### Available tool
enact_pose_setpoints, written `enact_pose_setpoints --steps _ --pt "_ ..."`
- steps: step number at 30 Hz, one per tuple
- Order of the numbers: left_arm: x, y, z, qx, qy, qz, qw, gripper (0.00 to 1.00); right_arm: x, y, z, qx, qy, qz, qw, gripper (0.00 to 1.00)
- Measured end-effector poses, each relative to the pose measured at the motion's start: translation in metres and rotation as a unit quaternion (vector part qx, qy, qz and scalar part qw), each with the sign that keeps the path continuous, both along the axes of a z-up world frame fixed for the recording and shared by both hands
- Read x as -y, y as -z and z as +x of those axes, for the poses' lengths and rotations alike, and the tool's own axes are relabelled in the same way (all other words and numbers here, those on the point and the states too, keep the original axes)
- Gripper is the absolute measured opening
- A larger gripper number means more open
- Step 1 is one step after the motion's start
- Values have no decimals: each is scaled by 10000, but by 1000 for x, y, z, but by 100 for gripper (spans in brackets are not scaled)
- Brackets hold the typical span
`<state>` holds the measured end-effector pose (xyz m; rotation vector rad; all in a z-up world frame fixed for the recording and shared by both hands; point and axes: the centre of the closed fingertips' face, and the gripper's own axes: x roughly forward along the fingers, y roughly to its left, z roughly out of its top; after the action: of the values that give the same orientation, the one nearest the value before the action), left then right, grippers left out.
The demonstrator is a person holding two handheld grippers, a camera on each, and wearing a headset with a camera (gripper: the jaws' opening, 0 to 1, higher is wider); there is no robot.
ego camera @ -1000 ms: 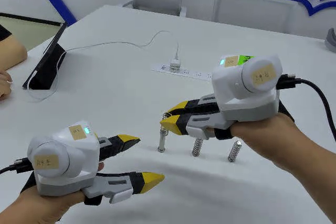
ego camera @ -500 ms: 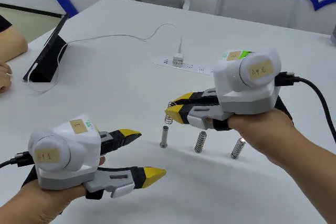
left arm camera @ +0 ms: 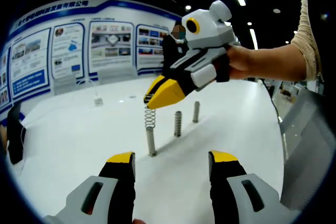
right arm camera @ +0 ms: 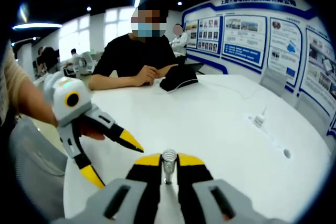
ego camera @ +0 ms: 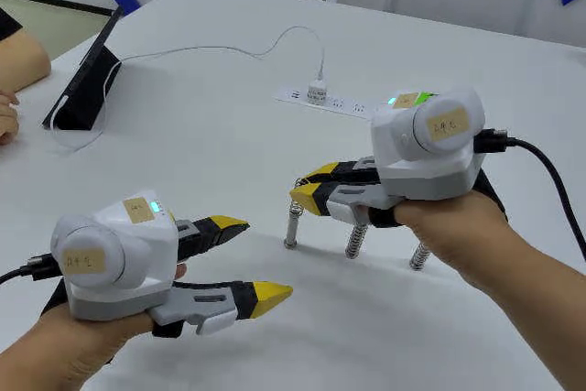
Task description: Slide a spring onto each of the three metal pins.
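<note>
While my right gripper (ego camera: 307,191) pinches the spring (left arm camera: 150,116) by its top coils, lower end threaded over the pin (left arm camera: 151,144), and my left gripper (ego camera: 258,258) hangs open nearby, I judge it light, squashy, best held gently up there.

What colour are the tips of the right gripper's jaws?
Yellow, with black behind them; the right gripper shows best in the left gripper view.

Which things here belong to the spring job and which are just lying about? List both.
Job: right gripper, shut on a spring; the pin beneath it; middle pin and end pin, springs already on; left gripper, open.
Lying about: power strip, white cable, dark tablet.
</note>
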<state>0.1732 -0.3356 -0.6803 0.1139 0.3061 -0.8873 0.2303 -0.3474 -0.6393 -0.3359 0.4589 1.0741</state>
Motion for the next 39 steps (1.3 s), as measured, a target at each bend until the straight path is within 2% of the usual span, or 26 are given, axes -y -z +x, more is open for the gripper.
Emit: enact_pose_setpoints --steps 30,39 --pt "0 6 0 -86 -1 9 10000 56 0 40 4 -231 176 -234 9993 12" --pt "0 7 0 -96 -4 15 10000 56 0 48 3 -295 229 -303 9988 12"
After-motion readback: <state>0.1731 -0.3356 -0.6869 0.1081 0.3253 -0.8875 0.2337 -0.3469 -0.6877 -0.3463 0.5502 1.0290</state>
